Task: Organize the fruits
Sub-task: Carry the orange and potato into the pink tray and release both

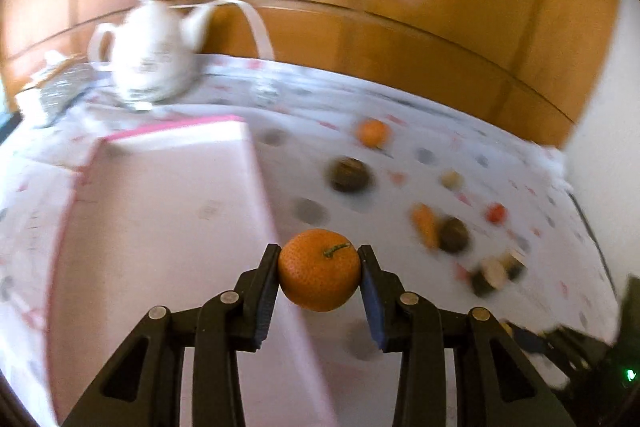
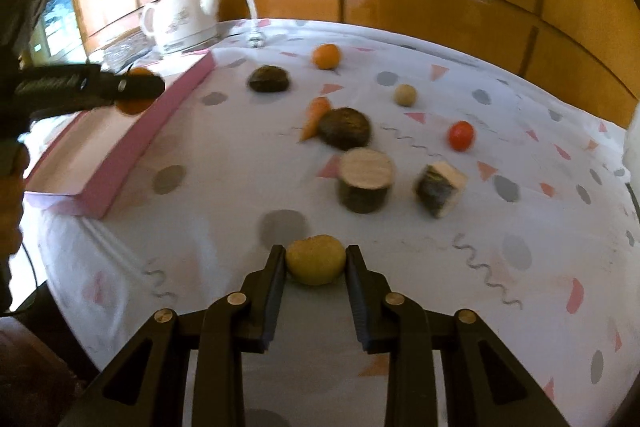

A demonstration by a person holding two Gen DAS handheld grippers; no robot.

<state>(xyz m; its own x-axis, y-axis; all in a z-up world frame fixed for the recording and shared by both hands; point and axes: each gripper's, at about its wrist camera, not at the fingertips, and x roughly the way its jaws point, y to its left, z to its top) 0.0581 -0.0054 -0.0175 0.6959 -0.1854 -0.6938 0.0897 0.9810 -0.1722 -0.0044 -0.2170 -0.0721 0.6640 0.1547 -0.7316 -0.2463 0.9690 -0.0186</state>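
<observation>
My left gripper (image 1: 319, 259) is shut on an orange mandarin (image 1: 319, 270) and holds it in the air over the right wall of the pink box (image 1: 160, 211). In the right wrist view the left gripper (image 2: 134, 89) hovers with the mandarin (image 2: 132, 105) above the pink box (image 2: 120, 163). My right gripper (image 2: 316, 259) is shut on a yellow-green fruit (image 2: 316, 259) low over the tablecloth's near side. Another orange (image 2: 326, 56), a red tomato (image 2: 461, 135), a carrot (image 2: 314, 117) and a small beige ball (image 2: 405, 94) lie on the cloth.
A white teapot (image 2: 182, 15) stands at the back left behind the box. Dark round pieces (image 2: 269, 79) (image 2: 344, 128), a wood-topped cylinder (image 2: 365, 179) and a wedge (image 2: 439, 189) lie mid-table. Wooden panels back the table. The table edge (image 2: 64, 259) drops off at left.
</observation>
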